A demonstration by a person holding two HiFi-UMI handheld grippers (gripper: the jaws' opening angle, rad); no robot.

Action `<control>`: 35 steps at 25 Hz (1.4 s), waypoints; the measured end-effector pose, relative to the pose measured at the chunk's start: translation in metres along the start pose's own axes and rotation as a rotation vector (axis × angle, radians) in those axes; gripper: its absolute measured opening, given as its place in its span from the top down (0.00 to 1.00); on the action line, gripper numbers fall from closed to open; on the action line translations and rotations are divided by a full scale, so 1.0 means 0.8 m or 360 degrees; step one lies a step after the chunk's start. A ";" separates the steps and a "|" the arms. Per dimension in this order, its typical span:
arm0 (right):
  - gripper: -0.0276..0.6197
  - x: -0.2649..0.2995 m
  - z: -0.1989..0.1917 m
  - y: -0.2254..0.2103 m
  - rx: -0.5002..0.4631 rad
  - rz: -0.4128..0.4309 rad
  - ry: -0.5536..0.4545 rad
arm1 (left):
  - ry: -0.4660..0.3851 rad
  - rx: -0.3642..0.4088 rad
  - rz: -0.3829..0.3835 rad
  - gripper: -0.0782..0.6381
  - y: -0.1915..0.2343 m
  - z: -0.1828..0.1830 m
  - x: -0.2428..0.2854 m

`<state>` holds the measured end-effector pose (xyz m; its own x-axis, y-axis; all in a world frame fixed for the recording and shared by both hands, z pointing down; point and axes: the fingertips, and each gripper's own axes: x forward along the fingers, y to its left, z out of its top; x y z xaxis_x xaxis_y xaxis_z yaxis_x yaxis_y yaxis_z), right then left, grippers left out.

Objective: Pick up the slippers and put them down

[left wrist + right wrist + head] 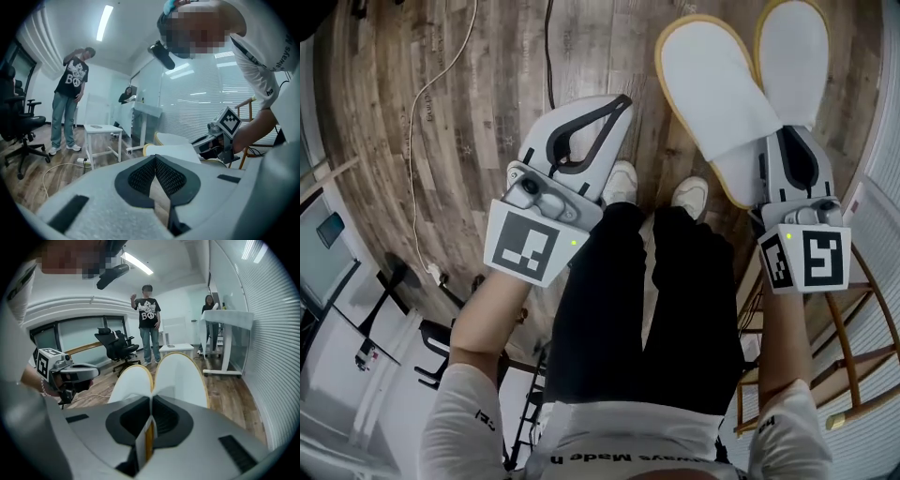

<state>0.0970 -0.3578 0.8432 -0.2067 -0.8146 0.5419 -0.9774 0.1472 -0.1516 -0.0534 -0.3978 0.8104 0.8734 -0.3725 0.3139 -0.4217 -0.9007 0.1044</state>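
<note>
Item: white slippers [741, 84], one pair, pressed side by side, held out over the wooden floor [487, 94] at far right. We are clamping their heel edges in the right gripper [766, 159]. The left gripper [619, 105], jaws together on nothing, is idling at left. We are judging it best to release only once both soles are lying flat.

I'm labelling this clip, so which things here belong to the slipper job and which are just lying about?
Job: slippers, pinched in the right gripper; left gripper, empty.
Lying about: white cable on the floor; office chair; small white table; wooden chair.
</note>
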 end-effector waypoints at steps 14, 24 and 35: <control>0.92 0.169 -0.220 -0.064 0.0027 0.0163 -0.0007 | -0.0027 0.0037 -0.0079 0.88 0.046 -0.251 0.123; 0.92 0.226 -0.321 -0.056 -0.0046 0.0187 0.0054 | 0.0007 0.0009 -0.0134 0.88 0.035 -0.368 0.161; 0.92 0.272 -0.420 -0.057 -0.0023 0.0150 0.0265 | 0.0162 0.0017 -0.0081 0.88 0.030 -0.472 0.183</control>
<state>0.0821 -0.3529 1.2456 -0.3003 -0.6932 0.6552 -0.9538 0.2273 -0.1967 -0.0279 -0.3895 1.2150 0.8642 -0.3018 0.4026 -0.3739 -0.9206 0.1126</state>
